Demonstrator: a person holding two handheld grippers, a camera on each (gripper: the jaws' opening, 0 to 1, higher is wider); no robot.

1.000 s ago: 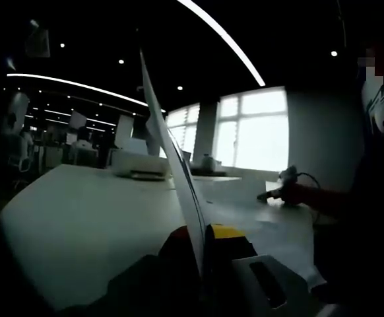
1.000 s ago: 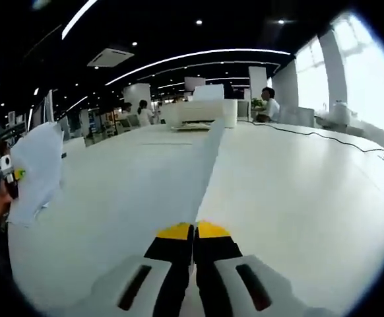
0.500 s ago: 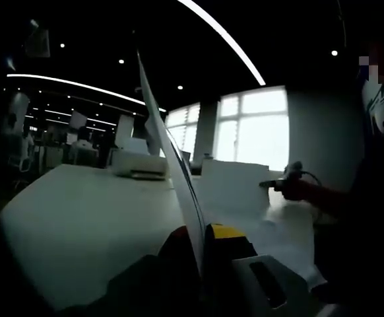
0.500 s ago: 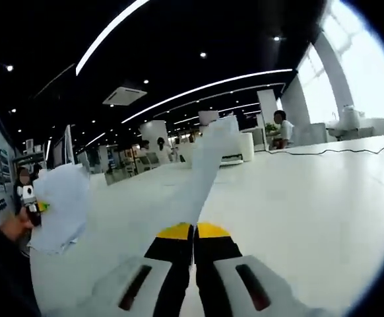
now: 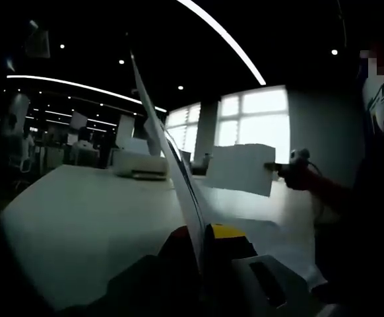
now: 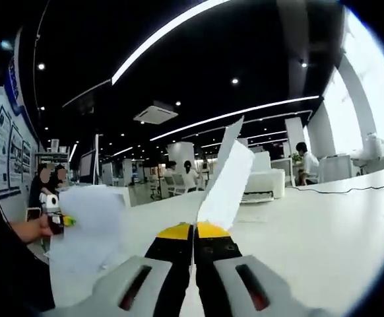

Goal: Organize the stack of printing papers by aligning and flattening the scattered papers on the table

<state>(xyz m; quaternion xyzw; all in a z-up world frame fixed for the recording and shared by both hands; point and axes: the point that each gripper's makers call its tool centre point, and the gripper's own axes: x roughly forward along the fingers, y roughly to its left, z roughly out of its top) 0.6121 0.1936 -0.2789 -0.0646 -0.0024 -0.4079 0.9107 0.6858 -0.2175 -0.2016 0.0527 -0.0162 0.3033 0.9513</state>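
Left gripper view: the jaws of the left gripper (image 5: 202, 231) are pressed together on a sheet (image 5: 172, 178), pinching its lower edge between the yellow tips; the sheet rises edge-on from the jaws, leaning up and to the left, well off the white surface (image 5: 80, 218). Farther out on the right, the right gripper (image 5: 286, 169) holds a second sheet (image 5: 240, 170) in the air above the surface, its face turned toward this camera, with a hand (image 5: 304, 178) behind it. A printer (image 5: 139, 165) sits at the far end of the surface, and bright windows (image 5: 255, 129) stand beyond

Right gripper view: the right gripper (image 6: 193, 231) has its jaws closed on the second sheet (image 6: 226, 181), which stands up from the yellow tips and tilts slightly right, clear of the surface (image 6: 311, 231). At the left, the left gripper (image 6: 59, 220) holds the first sheet (image 6: 90, 228) raised, a hand (image 6: 30, 230) gripping it. The printer (image 6: 264, 185) lies behind the pinched sheet, and a cable (image 6: 340, 190) trails across the surface on the right. People (image 6: 185, 177) sit in the background under strip lights (image 6: 245, 112)
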